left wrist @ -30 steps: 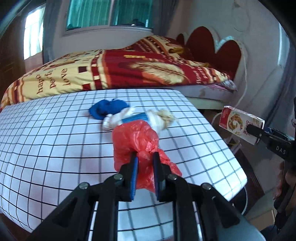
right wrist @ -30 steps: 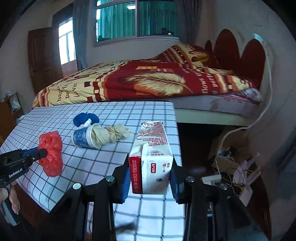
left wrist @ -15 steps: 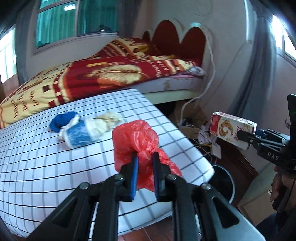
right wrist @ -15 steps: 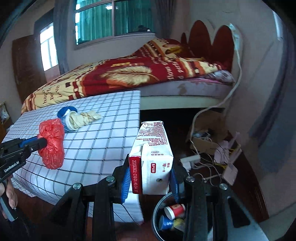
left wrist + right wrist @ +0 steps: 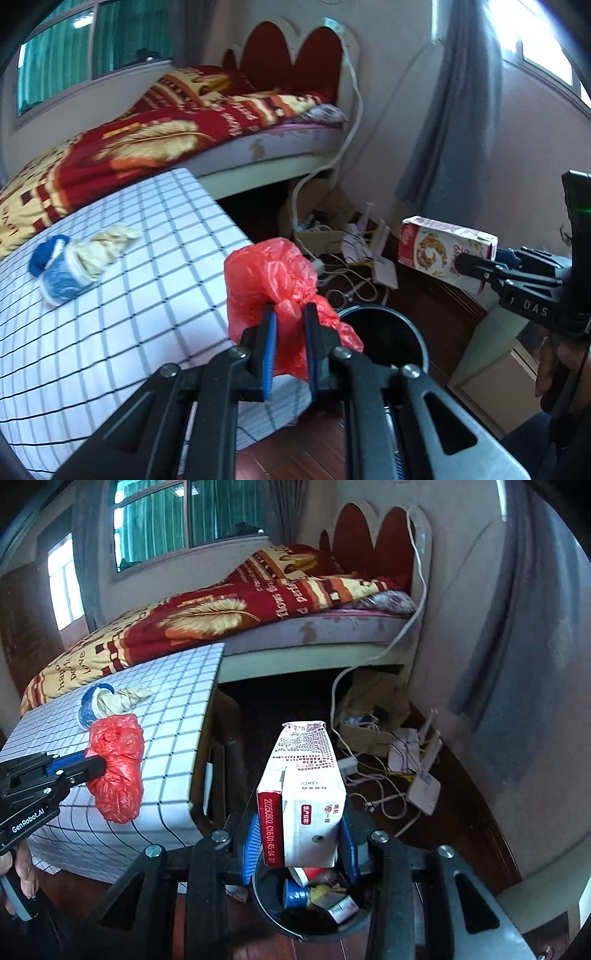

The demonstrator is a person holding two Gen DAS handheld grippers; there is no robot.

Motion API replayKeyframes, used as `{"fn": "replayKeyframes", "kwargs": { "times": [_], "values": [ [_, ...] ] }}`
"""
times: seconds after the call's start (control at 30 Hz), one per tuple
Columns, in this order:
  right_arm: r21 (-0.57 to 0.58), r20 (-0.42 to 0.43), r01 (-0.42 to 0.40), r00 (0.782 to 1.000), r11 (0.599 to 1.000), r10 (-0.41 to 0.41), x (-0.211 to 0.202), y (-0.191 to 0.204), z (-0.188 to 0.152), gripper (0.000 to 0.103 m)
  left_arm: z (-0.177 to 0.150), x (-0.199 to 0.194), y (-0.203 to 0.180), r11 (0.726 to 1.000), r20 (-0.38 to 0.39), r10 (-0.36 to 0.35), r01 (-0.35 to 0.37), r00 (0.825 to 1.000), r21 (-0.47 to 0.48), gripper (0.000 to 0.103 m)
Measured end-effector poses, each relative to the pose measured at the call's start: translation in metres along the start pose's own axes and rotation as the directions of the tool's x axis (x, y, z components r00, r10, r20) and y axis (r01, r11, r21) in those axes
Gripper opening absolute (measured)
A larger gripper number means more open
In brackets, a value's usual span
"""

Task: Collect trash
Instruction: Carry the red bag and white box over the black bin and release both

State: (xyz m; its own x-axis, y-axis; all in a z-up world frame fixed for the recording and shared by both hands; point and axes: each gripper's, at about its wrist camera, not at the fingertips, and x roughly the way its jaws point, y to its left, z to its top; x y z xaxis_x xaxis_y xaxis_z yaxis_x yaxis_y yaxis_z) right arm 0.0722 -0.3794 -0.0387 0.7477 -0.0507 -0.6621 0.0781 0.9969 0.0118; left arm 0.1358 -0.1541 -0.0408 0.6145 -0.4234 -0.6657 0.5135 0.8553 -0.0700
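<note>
The bin (image 5: 275, 910) stands on the floor by the table (image 5: 110, 295), already holding cups and cans. The right gripper (image 5: 299, 843) grips a carton (image 5: 306, 794) directly over the bin mouth: let go there, upright, so it drops clear of the rim. The left gripper (image 5: 290, 345) is clenched on a red bag (image 5: 273, 280) near the table edge; bring it fully over the opening before releasing. A stuffed cup (image 5: 70, 273) remains on the table

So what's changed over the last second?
Both grippers swung off the checked table toward the round black bin: the white milk carton now hangs over it, the crumpled red plastic bag beside its rim. Both grips unchanged; the blue paper cup stayed put.
</note>
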Motion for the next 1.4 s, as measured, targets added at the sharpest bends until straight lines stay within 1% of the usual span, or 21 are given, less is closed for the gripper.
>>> {"fn": "replayKeyframes", "kwargs": {
  "times": [0.3,0.5,0.63,0.73,0.8,0.9,1.0,1.2,1.23,1.27,1.3,1.33,1.37,1.4],
  "values": [
    [0.024,-0.052,0.033,0.998,0.999,-0.031,-0.007,-0.037,-0.033,0.039,-0.012,0.024,-0.049,0.996,-0.065,-0.074,0.076,0.995,0.035,0.015],
    [0.022,-0.091,0.026,0.996,0.999,-0.024,-0.003,-0.053,-0.056,0.039,-0.020,0.046,-0.075,0.993,-0.115,-0.106,0.112,0.988,0.046,0.015],
    [0.023,-0.128,0.009,0.992,1.000,-0.006,0.009,-0.063,-0.072,0.039,-0.027,0.062,-0.089,0.990,-0.152,-0.121,0.130,0.981,0.050,0.015],
    [0.016,-0.166,-0.003,0.986,1.000,0.006,0.025,-0.069,-0.082,0.039,-0.034,0.079,-0.095,0.988,-0.195,-0.141,0.151,0.971,0.036,0.015],
    [0.010,-0.192,-0.012,0.981,1.000,0.013,0.034,-0.072,-0.088,0.039,-0.040,0.091,-0.099,0.985,-0.228,-0.163,0.173,0.960,0.024,0.015],
    [-0.017,-0.240,-0.028,0.971,0.999,0.023,0.054,-0.075,-0.099,0.039,-0.050,0.107,-0.100,0.983,-0.273,-0.180,0.186,0.945,-0.002,0.015],
    [-0.042,-0.278,-0.048,0.960,0.998,0.034,0.072,-0.077,-0.106,0.039,-0.058,0.125,-0.100,0.982,-0.313,-0.186,0.188,0.931,-0.023,0.015],
    [-0.090,-0.335,-0.095,0.940,0.991,0.060,0.102,-0.072,-0.111,0.039,-0.066,0.152,-0.099,0.982,-0.363,-0.188,0.183,0.913,-0.048,0.015],
    [-0.098,-0.349,-0.110,0.935,0.989,0.069,0.109,-0.071,-0.112,0.039,-0.066,0.155,-0.098,0.980,-0.363,-0.198,0.189,0.911,-0.061,0.018],
    [-0.105,-0.357,-0.111,0.932,0.988,0.067,0.114,-0.069,-0.114,0.040,-0.067,0.158,-0.096,0.979,-0.357,-0.202,0.186,0.912,-0.078,0.029],
    [-0.122,-0.374,-0.082,0.927,0.989,0.031,0.123,-0.071,-0.117,0.047,-0.068,0.162,-0.094,0.981,-0.364,-0.194,0.171,0.911,-0.095,0.041],
    [-0.128,-0.382,-0.038,0.924,0.991,-0.014,0.128,-0.075,-0.118,0.071,-0.069,0.165,-0.091,0.982,-0.374,-0.185,0.155,0.909,-0.107,0.070],
    [-0.122,-0.385,-0.020,0.922,0.992,-0.029,0.131,-0.079,-0.119,0.095,-0.071,0.165,-0.090,0.984,-0.371,-0.170,0.138,0.913,-0.111,0.086],
    [-0.104,-0.395,-0.006,0.918,0.995,-0.036,0.133,-0.086,-0.120,0.102,-0.072,0.164,-0.089,0.986,-0.367,-0.159,0.128,0.917,-0.108,0.090]
  ]
}}
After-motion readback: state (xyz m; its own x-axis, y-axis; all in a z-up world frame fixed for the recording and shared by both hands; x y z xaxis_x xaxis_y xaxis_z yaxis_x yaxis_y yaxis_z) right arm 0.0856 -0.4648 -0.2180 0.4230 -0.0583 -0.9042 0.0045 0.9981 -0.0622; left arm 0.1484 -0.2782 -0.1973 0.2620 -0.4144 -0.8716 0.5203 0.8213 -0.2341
